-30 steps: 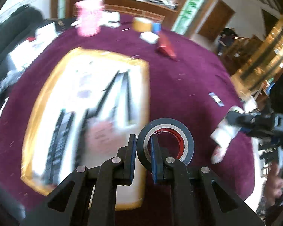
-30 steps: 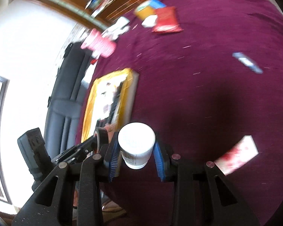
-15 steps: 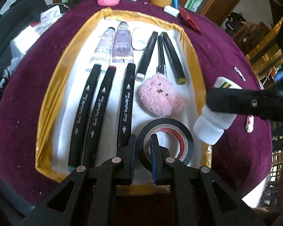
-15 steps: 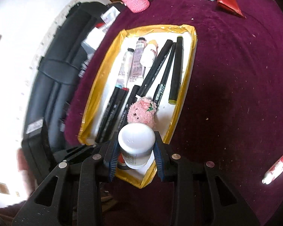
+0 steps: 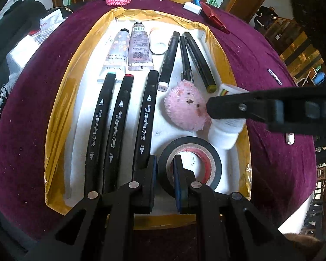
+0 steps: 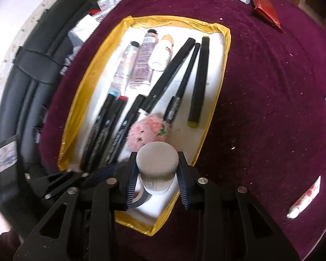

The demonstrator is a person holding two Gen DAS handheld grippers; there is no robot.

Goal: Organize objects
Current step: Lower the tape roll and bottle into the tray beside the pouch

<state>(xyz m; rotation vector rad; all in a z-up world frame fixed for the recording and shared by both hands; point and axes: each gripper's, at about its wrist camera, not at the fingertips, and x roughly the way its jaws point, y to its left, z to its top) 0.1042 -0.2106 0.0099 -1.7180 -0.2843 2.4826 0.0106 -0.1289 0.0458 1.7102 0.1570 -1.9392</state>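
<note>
- Left claw (image 5: 164,174) clamped on the wall of a black tape roll (image 5: 190,165): one finger outside the ring, one inside its red-lined core. Roll lies flat, low over the white floor of the tray (image 5: 60,100), near its 6 o'clock end in the left wrist view; whether it touches the floor I cannot tell.
- Right claw (image 6: 156,171) clamped on a white jar (image 6: 156,163), lid end toward its camera, long axis running along the fingers.
- In the left wrist view the jar sits at about 1 o'clock from the tape roll, just beside it, between the pink fuzzy ball (image 5: 185,105) and the tray's gold-taped right rim. Hanging or resting on the floor: cannot tell.
- Key relation: both loads share the tray's one bare corner. The right claw's arm crosses in from 3 o'clock, just above the ball and close to the tape roll.
- Three black markers (image 5: 119,130) lie lengthwise at 10 to 11 o'clock from the left claw, touching side by side; the nearest one runs right alongside the left claw's outer finger.
- Judgement: each claw is directly over its own drop spot, so release needs only an opening. The risk is the jar tipping onto the ball or the rim.
- Maroon worktop (image 6: 271,108) outside the tray carries stray bits, well apart.
</note>
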